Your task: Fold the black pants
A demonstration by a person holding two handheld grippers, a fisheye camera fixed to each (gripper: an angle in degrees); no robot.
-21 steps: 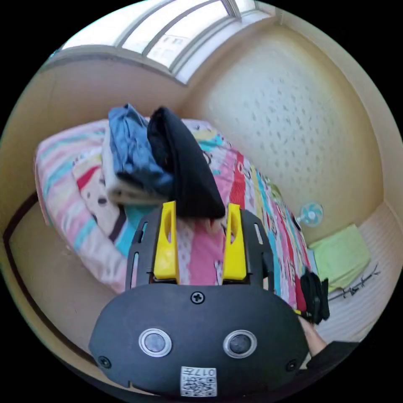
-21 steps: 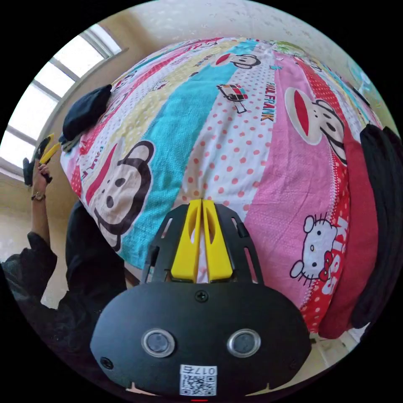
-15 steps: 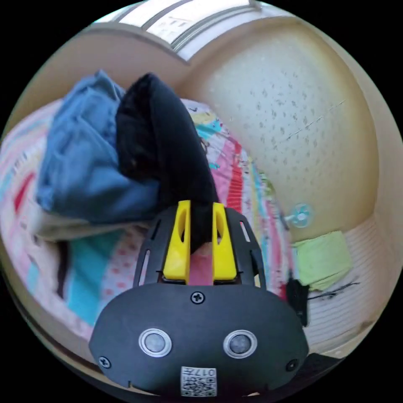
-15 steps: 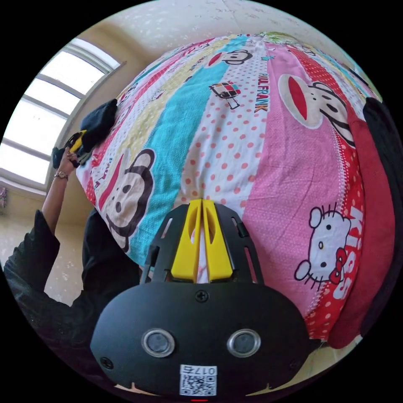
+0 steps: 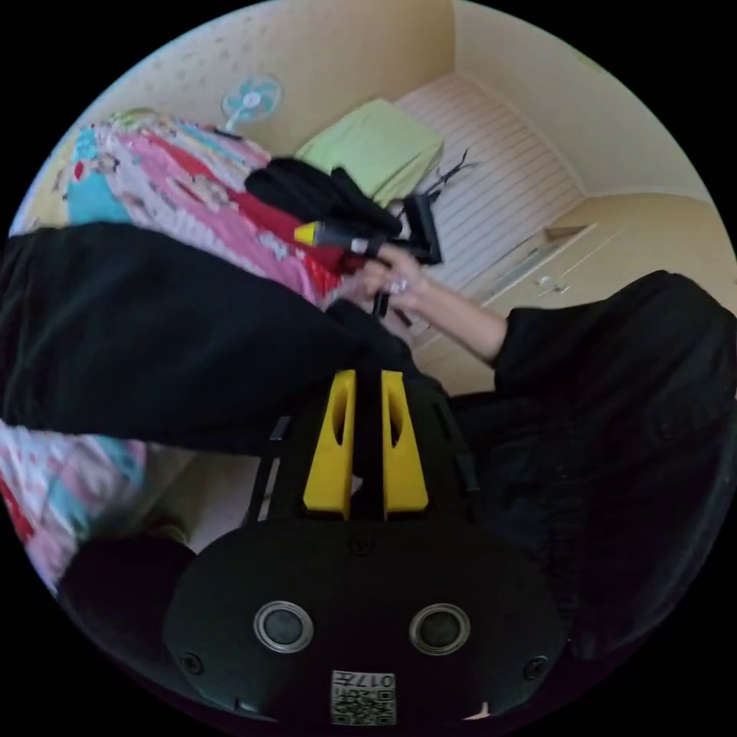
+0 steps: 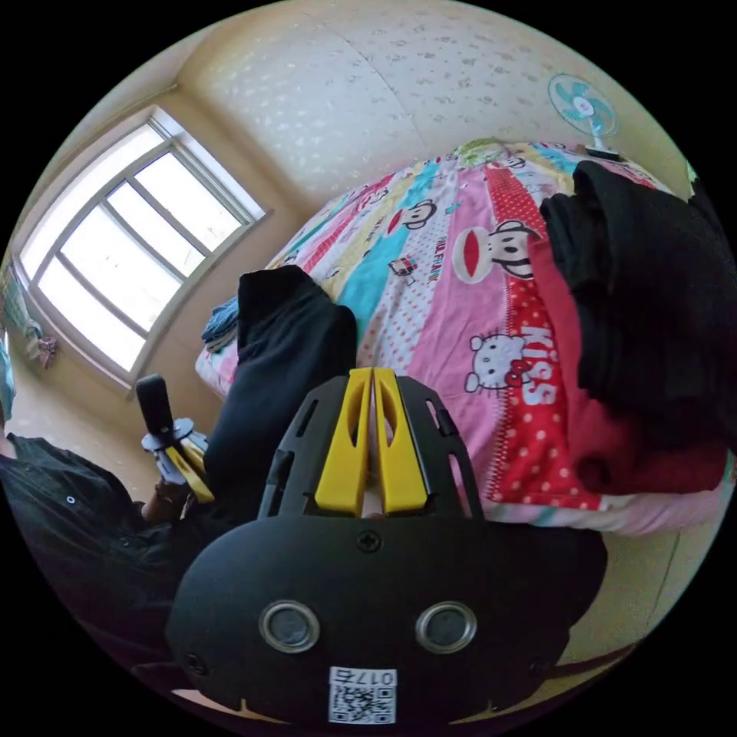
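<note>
A bedroom in a home: a bed (image 6: 461, 338) under a cartoon-print cover fills the frame's middle, a window (image 6: 130, 253) at left, a small fan (image 6: 581, 105) upper right, papered walls.

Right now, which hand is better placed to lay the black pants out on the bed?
Left: its tongs are clamped on the black fabric pants; the right tongs are shut with nothing between them.
</note>
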